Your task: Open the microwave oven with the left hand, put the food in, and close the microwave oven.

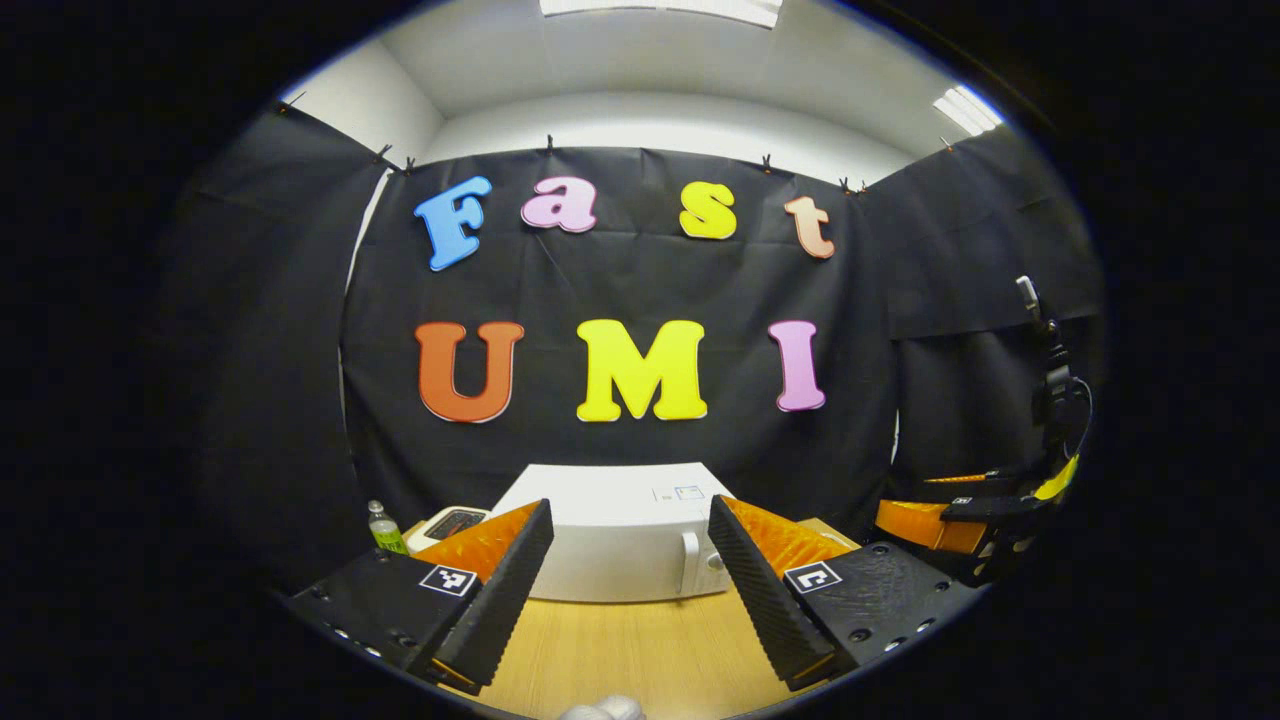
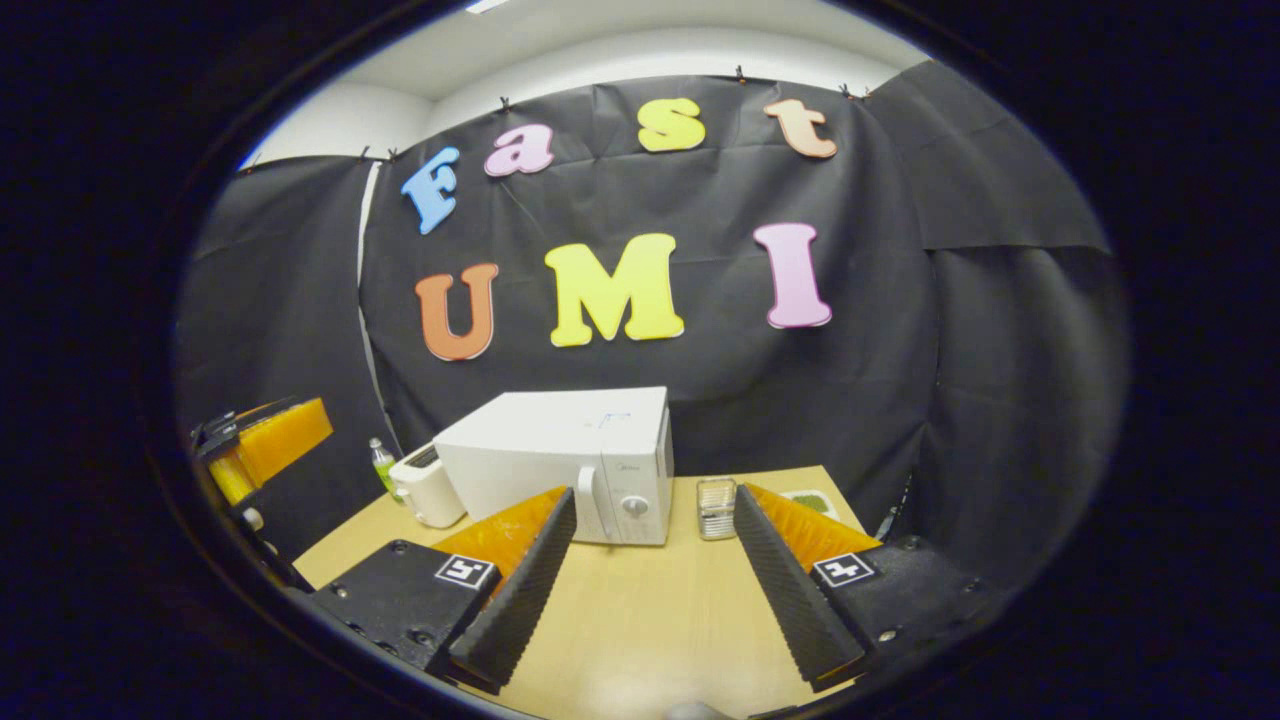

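Observation:
A white microwave oven (image 2: 565, 460) stands shut at the back of the wooden table (image 2: 640, 610), its handle (image 2: 587, 500) beside the control knob. In the left gripper view the microwave oven (image 1: 620, 535) lies straight ahead between my fingers. To its right stands a clear ribbed food container (image 2: 716, 507). My left gripper (image 1: 630, 600) is open above the table, short of the oven. My right gripper (image 2: 650, 600) is open too, nothing between its fingers, the container just ahead. The other gripper (image 1: 985, 520) shows at the right of the left gripper view, and the left one (image 2: 260, 445) at the far left of the right gripper view.
A white toaster (image 2: 428, 487) and a small green-labelled bottle (image 2: 382, 464) stand left of the microwave. A flat dish with something green (image 2: 812, 500) lies behind the right finger. Black cloth walls close the booth on three sides.

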A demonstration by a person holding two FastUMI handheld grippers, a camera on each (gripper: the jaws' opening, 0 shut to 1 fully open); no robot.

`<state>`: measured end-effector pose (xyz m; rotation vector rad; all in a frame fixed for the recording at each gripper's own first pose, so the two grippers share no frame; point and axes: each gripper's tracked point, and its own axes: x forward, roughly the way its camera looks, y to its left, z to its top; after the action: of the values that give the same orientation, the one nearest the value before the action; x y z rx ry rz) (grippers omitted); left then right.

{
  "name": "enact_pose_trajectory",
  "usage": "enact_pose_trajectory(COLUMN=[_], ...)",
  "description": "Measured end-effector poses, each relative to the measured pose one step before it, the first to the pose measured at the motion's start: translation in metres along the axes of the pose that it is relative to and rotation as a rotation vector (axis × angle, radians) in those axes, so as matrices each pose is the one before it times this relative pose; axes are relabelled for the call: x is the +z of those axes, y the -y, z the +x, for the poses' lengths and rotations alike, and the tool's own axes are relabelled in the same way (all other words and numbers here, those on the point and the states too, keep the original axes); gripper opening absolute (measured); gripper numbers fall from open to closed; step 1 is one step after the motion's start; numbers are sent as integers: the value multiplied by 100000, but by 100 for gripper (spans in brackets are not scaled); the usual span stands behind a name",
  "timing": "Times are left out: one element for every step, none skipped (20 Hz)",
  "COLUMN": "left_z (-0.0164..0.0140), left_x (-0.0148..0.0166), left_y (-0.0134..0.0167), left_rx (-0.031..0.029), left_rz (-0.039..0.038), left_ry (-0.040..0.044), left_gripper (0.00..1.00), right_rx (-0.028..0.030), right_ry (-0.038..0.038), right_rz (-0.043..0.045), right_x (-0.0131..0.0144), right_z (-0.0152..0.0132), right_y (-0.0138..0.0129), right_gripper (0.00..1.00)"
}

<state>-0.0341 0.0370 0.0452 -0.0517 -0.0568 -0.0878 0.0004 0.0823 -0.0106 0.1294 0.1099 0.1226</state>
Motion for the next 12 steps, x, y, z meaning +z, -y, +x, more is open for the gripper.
enact_pose_trajectory(left_z=[-301, -45, -269, -57, -77, 77, 217, 141, 216, 31, 171, 34], left_x=[973, 819, 606, 459, 353, 224, 36, -117, 107, 84, 80, 107], left_y=[-655, -483, -642, -509, -309, -341, -27, -82, -74, 82, 143, 128], left_rx=[1753, 1198, 1362, 1153, 991, 567, 131, 407, 53, -179, -366, -334], left_rz=[-181, -618, -289, 4, 457, 678, 802, 662, 603, -44, -542, -271], left_ry=[1795, 1282, 819, 458, 632, 300, 255, -232, 132, 104, 287, 158], left_gripper=[95, 96, 96, 96, 96, 96, 96, 96, 96, 96, 96, 96], right_rx=[234, 189, -337, -310, -106, -913, -1160, -55, -454, -449, -330, -126], right_ry=[2456, 2527, 2694, 2698, 2479, 1765, 1311, 1419, 644, 281, 430, -46], right_rz=[192, 61, -229, -269, -545, -656, -487, 182, 84, -56, -264, -64], right_x=[1220, 1295, 1267, 1259, 1063, 911, 844, 583, 413, 147, 169, 153], right_z=[-423, -327, -358, -266, -275, -194, -159, -124, -36, 8, 21, 68], right_y=[-68, -180, 156, -9, -45, 64, 273, -20, -146, 118, 41, -46], right_gripper=[100, 100, 92, 92, 92, 91, 91, 100, 91, 91, 100, 91])
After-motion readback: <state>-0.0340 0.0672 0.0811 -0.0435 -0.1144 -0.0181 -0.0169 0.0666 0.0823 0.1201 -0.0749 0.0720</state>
